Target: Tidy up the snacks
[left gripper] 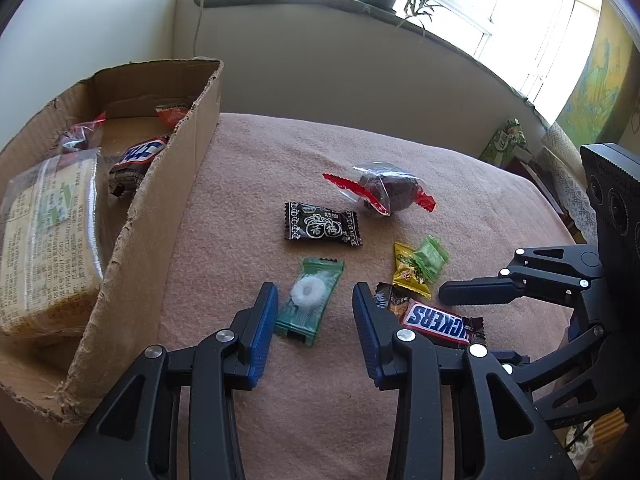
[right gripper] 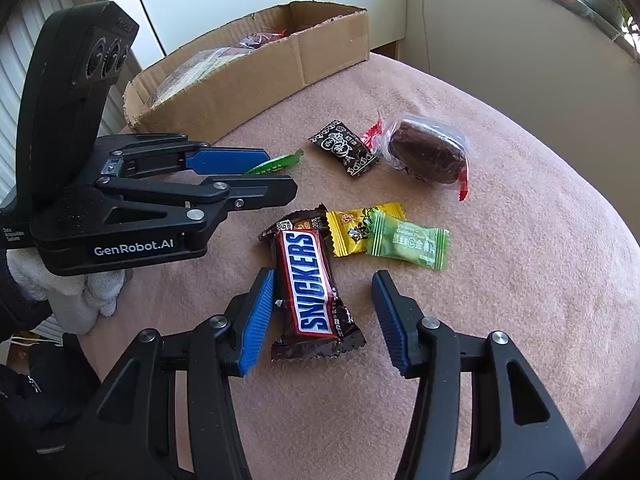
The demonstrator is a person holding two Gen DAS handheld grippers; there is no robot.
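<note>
My left gripper (left gripper: 315, 304) stands open over the pink cloth, its blue pads either side of a green mint candy (left gripper: 308, 304) without pressing it. In the right wrist view the left gripper (right gripper: 282, 174) comes in from the left, with the green mint candy (right gripper: 274, 165) peeking out behind it. My right gripper (right gripper: 322, 288) is open around a Snickers bar (right gripper: 312, 284) lying flat; the left pad sits at the bar's edge and the right pad stands clear of it. One right finger (left gripper: 478, 293) shows beside the Snickers bar (left gripper: 436, 320).
A cardboard box (left gripper: 160, 200) (right gripper: 256, 84) at the left holds a cracker pack (left gripper: 48, 220) and another bar (left gripper: 136, 156). On the cloth lie a black candy (right gripper: 345, 148), a wrapped dark cake (right gripper: 428, 152), a yellow candy (right gripper: 350, 230) and a green candy (right gripper: 408, 244). A gloved hand (right gripper: 80, 292) holds the left gripper.
</note>
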